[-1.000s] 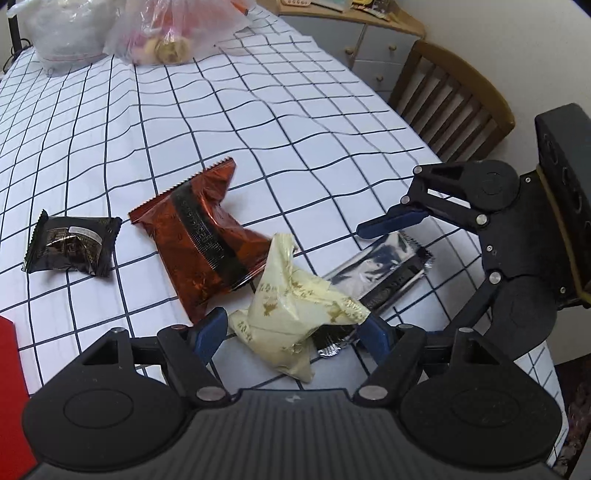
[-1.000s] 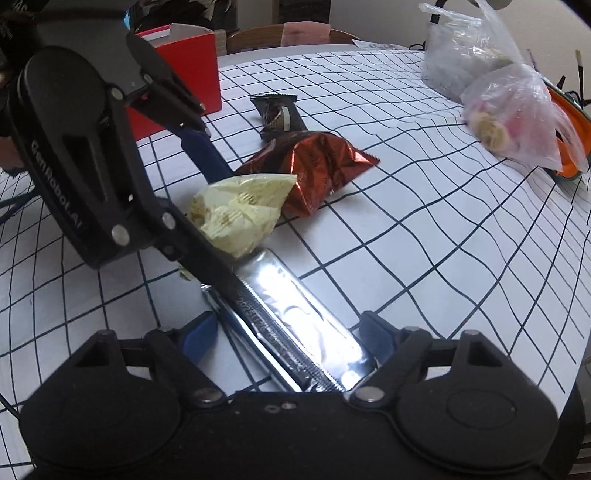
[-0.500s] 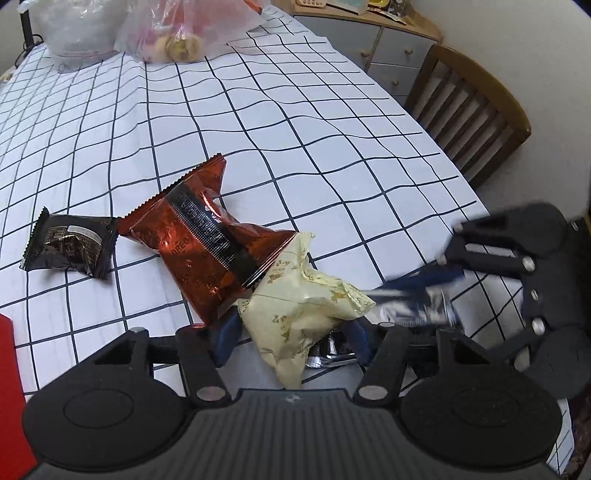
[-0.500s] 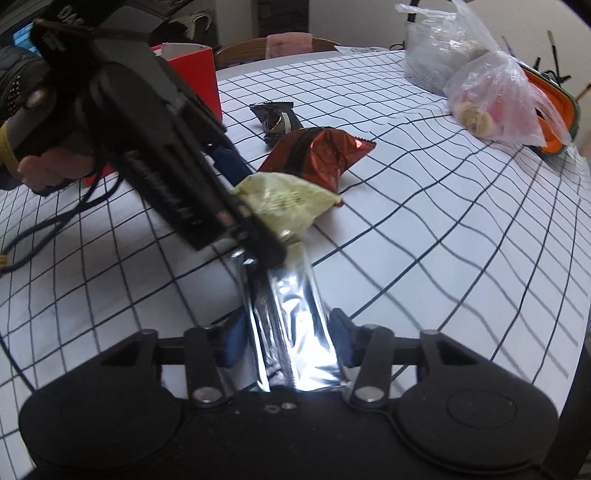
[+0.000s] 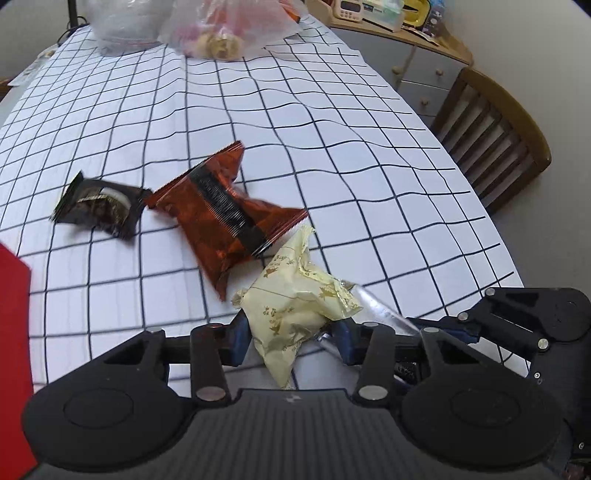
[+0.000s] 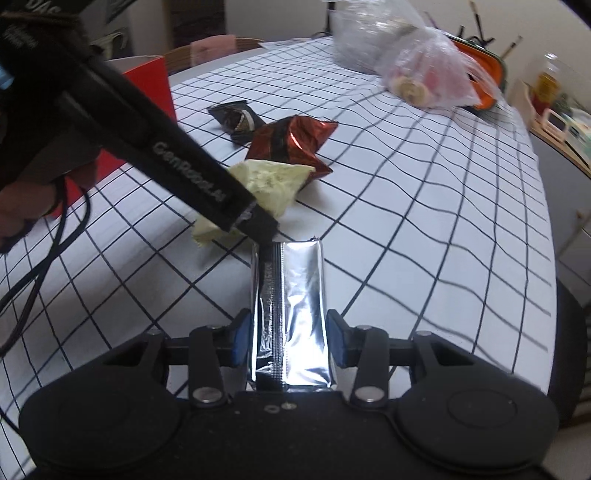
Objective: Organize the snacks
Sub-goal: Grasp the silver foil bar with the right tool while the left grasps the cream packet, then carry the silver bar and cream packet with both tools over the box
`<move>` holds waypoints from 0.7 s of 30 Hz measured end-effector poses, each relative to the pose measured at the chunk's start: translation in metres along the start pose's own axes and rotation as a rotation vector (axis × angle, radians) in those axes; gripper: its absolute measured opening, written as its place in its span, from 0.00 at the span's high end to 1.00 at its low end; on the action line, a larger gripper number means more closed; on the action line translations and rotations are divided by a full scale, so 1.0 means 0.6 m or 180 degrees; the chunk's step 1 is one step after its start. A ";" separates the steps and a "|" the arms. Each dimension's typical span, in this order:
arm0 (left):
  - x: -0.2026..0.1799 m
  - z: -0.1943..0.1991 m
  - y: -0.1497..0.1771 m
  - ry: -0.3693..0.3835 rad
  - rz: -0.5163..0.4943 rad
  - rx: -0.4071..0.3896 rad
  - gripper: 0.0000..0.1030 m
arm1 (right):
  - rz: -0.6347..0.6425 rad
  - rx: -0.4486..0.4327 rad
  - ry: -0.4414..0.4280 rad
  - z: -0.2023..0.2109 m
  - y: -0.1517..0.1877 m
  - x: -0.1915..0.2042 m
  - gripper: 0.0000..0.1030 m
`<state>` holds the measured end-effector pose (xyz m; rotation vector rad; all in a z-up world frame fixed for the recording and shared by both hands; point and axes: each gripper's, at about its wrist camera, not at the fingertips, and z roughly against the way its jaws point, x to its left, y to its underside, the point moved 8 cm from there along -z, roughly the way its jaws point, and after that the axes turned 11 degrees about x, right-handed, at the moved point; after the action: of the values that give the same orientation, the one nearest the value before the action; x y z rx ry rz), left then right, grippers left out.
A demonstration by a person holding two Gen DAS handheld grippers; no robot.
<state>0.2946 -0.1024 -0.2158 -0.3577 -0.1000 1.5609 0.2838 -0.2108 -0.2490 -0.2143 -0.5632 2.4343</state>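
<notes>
My left gripper (image 5: pixel 291 338) has a cream packet with gold print (image 5: pixel 295 314) between its blue pads; the jaws are closing and the pads press its sides. My right gripper (image 6: pixel 288 341) holds a silver foil packet (image 6: pixel 291 295) lengthwise, raised off the cloth, its jaws also closing onto it. In the right wrist view the cream packet (image 6: pixel 269 181) sits just beyond the foil packet's far end. A red-brown packet (image 5: pixel 225 221) and a dark brown packet (image 5: pixel 99 206) lie on the checked tablecloth (image 5: pixel 332 129) behind.
A red box (image 6: pixel 147 85) stands at the table's left side, and its corner (image 5: pixel 11 295) shows in the left wrist view. Plastic bags (image 5: pixel 221 29) sit at the far end. A wooden chair (image 5: pixel 491 136) and a sideboard (image 5: pixel 406 55) stand off the right edge.
Both pairs of jaws have narrowed onto their packets. The right gripper has rolled and drawn the foil packet out from under the cream one, off the cloth.
</notes>
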 end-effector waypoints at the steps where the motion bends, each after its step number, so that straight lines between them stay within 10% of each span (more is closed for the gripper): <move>1: 0.002 0.003 0.006 0.0021 0.0024 -0.0003 0.59 | -0.0037 0.0003 0.0015 0.002 0.001 0.002 0.60; 21: 0.080 0.145 0.125 0.0199 0.0493 -0.0267 0.59 | -0.0655 -0.0357 0.0077 0.140 -0.013 0.089 0.60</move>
<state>0.1985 -0.0432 -0.1626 -0.4895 -0.0909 1.7000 0.2218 -0.2011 -0.1712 -0.2204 -0.6774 2.2015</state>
